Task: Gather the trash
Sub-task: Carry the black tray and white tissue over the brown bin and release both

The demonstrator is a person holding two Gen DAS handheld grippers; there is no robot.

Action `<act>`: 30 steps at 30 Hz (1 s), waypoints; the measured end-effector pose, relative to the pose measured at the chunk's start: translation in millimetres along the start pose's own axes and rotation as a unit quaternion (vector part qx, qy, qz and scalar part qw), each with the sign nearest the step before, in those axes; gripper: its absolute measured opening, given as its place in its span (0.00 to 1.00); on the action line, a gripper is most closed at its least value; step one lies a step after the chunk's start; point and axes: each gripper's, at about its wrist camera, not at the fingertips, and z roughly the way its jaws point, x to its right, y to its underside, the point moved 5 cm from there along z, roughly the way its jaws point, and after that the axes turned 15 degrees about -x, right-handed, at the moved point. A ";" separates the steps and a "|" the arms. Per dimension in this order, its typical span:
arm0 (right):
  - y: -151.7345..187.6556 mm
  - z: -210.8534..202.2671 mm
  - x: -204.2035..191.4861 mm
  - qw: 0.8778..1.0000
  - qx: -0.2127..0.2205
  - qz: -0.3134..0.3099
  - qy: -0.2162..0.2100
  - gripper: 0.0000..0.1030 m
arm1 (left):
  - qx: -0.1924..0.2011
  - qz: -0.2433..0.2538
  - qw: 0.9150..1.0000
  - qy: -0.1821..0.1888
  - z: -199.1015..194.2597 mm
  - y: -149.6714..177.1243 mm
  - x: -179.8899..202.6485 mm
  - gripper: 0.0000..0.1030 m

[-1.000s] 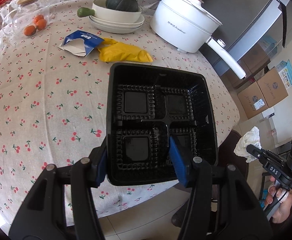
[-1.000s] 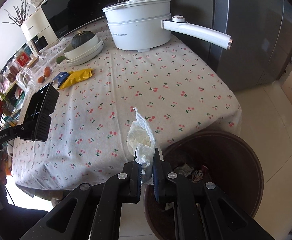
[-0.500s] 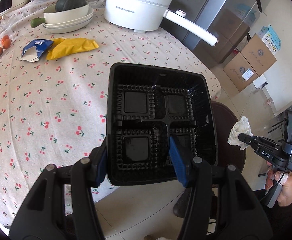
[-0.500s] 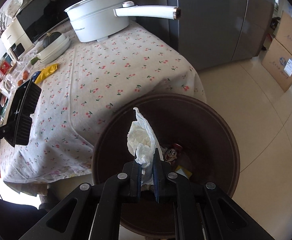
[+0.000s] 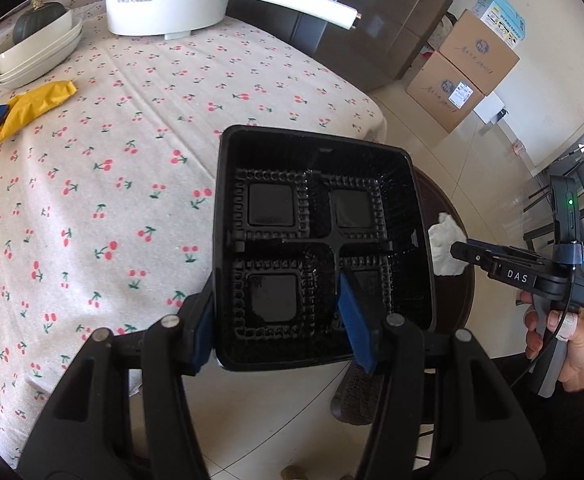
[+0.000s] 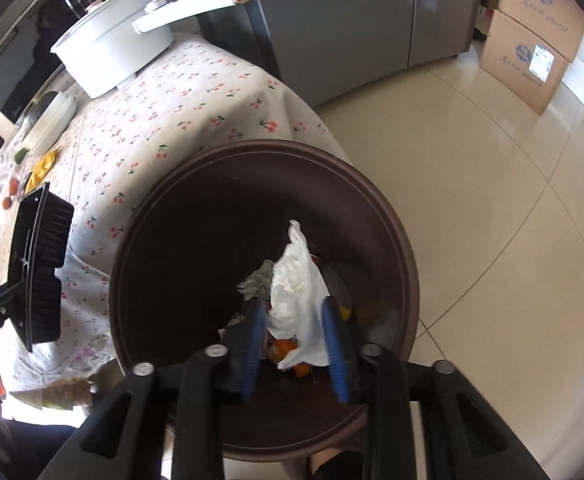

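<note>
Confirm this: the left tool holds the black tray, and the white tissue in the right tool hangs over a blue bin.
Wrong on the colour. In the right wrist view the bin is brown. The rest stands: the left tool holds the black tray, and the white tissue hangs between the opening right tool.

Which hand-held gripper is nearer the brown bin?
Right. The right hand-held gripper is directly over the bin, jaws opening around the tissue. The left hand-held gripper, holding the tray, is beside it, over the table edge.
</note>
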 end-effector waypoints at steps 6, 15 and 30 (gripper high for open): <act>6.8 -8.3 16.1 1.000 0.009 0.010 0.010 0.58 | -0.012 0.029 0.999 0.004 17.2 -10.0 25.3 0.56; 15.3 -22.5 40.6 0.999 0.021 0.031 0.013 0.60 | -0.019 0.065 0.998 0.014 38.0 -22.4 58.0 0.56; 14.0 -30.6 41.4 0.999 0.029 0.031 0.013 0.61 | -0.015 0.059 0.998 -0.008 36.5 -24.6 54.3 0.92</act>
